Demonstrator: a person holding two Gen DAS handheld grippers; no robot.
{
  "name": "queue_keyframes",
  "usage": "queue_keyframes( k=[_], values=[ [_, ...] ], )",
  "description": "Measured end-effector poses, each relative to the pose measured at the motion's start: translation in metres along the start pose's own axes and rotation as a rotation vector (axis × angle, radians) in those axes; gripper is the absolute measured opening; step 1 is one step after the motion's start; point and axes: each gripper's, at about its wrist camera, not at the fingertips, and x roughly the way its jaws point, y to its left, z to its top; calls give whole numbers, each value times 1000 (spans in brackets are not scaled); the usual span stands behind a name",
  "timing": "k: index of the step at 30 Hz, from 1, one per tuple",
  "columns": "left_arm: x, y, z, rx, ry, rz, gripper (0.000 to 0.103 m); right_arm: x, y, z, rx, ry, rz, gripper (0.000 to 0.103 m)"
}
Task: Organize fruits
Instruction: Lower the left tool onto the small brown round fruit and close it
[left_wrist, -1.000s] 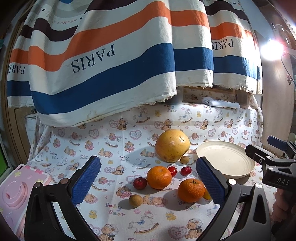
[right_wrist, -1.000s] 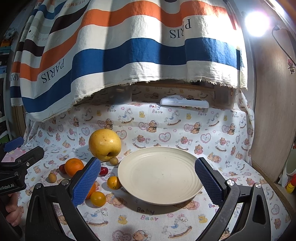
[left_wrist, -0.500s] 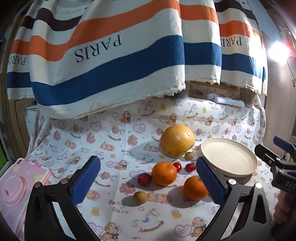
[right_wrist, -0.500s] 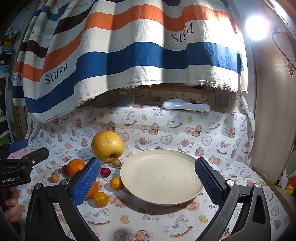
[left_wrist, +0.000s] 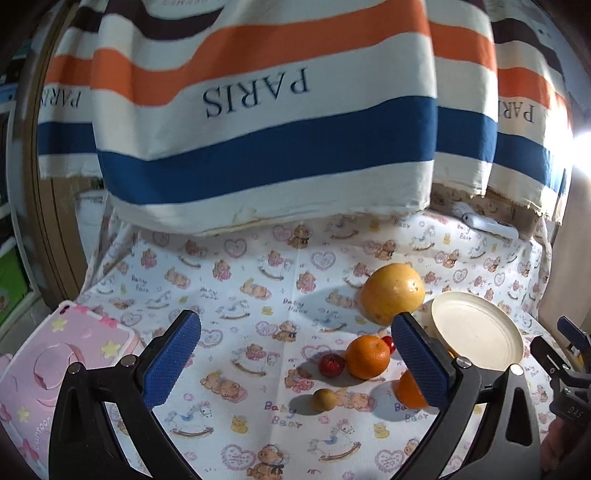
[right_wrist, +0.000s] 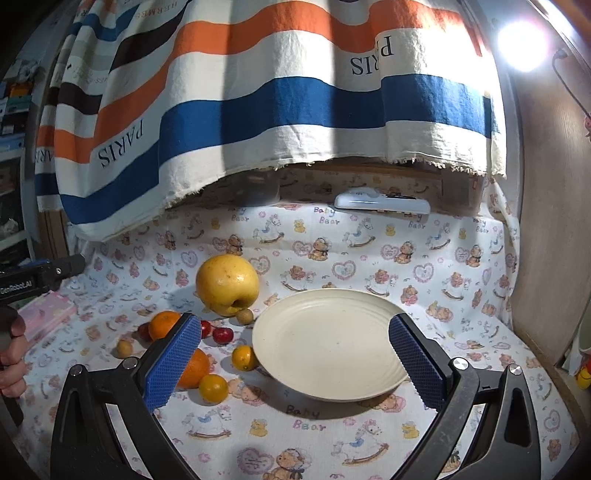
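Evidently nothing was held: the left gripper (left_wrist: 295, 363) and right gripper (right_wrist: 291, 360) were spread wide. The empty plate (right_wrist: 328, 343) was framed ahead of the right gripper, presumably as destination, with the fruits (right_wrist: 227, 284) clustered left.

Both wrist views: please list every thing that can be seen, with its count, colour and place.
Grapefruit: 1, yellow, behind the small fruits, left of the plate.
Oranges: 2, orange, in front of the grapefruit; the nearer one is partly hidden by a finger.
Small citrus fruits: 2, yellow-orange, by the plate's left edge.
Small red fruits: 3, red, around the farther orange.
Small brown fruits: 2, tan, one at the group's near left, one under the grapefruit.
Plate: 1, cream, empty, on the right.
Tablecloth: 1, white with bear print.
Striped cloth: 1, blue, orange, white, hanging behind.
Pink case: 1, far left.
White device: 1, at the back.
Left gripper: open, blue pads.
Right gripper: open, blue pads.
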Motion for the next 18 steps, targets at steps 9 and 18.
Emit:
queue_keyframes(
  k=[9, 18],
  values=[
    [29, -10, -7, 69, 225, -85, 91, 14, 3, -2, 6, 81, 112, 94],
    [71, -12, -30, 44, 434, -142, 59, 22, 6, -6, 12, 133, 151, 85]
  ],
)
